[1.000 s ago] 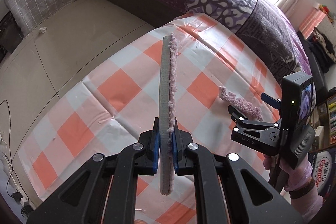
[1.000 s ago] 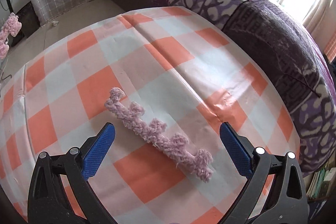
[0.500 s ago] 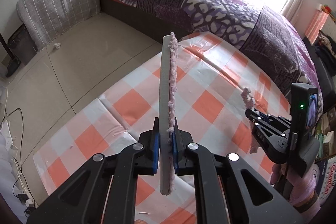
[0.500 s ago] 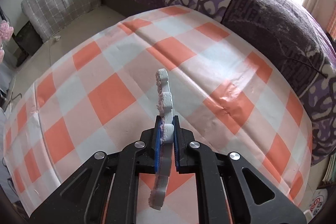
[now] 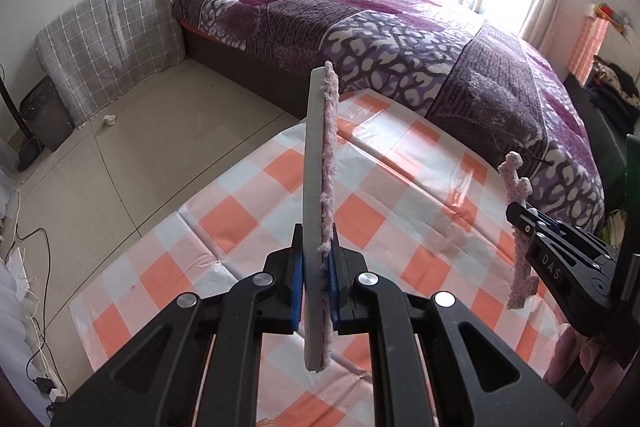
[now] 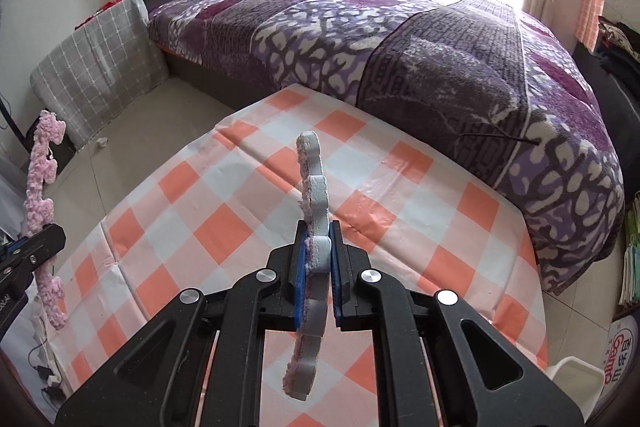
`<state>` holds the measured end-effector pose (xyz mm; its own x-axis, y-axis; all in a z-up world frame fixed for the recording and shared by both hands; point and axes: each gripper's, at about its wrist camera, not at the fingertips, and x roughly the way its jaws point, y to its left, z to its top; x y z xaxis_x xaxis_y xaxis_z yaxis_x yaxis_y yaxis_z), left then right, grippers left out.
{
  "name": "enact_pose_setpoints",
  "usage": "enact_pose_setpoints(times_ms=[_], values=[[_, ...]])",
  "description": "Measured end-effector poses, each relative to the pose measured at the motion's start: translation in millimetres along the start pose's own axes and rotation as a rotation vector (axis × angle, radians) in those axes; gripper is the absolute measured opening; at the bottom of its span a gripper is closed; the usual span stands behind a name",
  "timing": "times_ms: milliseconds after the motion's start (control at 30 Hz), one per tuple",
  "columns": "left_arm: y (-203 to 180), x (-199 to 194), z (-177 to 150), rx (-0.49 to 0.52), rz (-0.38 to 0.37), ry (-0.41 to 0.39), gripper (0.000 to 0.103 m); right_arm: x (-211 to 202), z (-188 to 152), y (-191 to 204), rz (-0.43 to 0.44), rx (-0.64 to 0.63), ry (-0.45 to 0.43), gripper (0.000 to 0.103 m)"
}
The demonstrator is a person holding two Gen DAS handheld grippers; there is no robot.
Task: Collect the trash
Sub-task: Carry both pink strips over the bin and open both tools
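Note:
My left gripper [image 5: 317, 281] is shut on a long grey foam strip with pink fuzz on one side [image 5: 317, 163], held upright above the checked table. My right gripper [image 6: 318, 279] is shut on a notched foam strip with pink fuzz [image 6: 314, 195], also held upright in the air. The right gripper and its strip [image 5: 518, 227] show at the right of the left wrist view. The left strip [image 6: 40, 187] shows at the left edge of the right wrist view.
An orange-and-white checked tablecloth [image 5: 400, 203] covers the table below both grippers. A bed with a purple quilt [image 6: 400, 39] stands behind it. A grey checked cushion [image 5: 112, 39] leans by the bed. A white scrap [image 5: 109, 120] lies on the tiled floor.
My right gripper shut on the notched pink strip that lay on the table and lifted it. Both grippers have risen and tilted up, so the bed and room show more.

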<state>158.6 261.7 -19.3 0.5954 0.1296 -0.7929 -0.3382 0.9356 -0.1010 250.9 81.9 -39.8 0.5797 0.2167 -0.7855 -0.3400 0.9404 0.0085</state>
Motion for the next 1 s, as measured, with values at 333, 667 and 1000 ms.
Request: enact_pose_setpoints(times_ms=[333,667,1000], values=[[-53,-18,-18,0.071,-0.02,-0.032,0.01,-46,-36,-45,-0.031,0.119,-0.015,0.01],[-111,-29,-43,0.159,-0.047,-0.047,0.01,-82,-73,-100,-0.098,0.2,-0.037,0.01],[-155,-39,-59,0.225,-0.085,-0.048,0.01,-109,-117,-165,-0.158,0.313,-0.027,0.01]])
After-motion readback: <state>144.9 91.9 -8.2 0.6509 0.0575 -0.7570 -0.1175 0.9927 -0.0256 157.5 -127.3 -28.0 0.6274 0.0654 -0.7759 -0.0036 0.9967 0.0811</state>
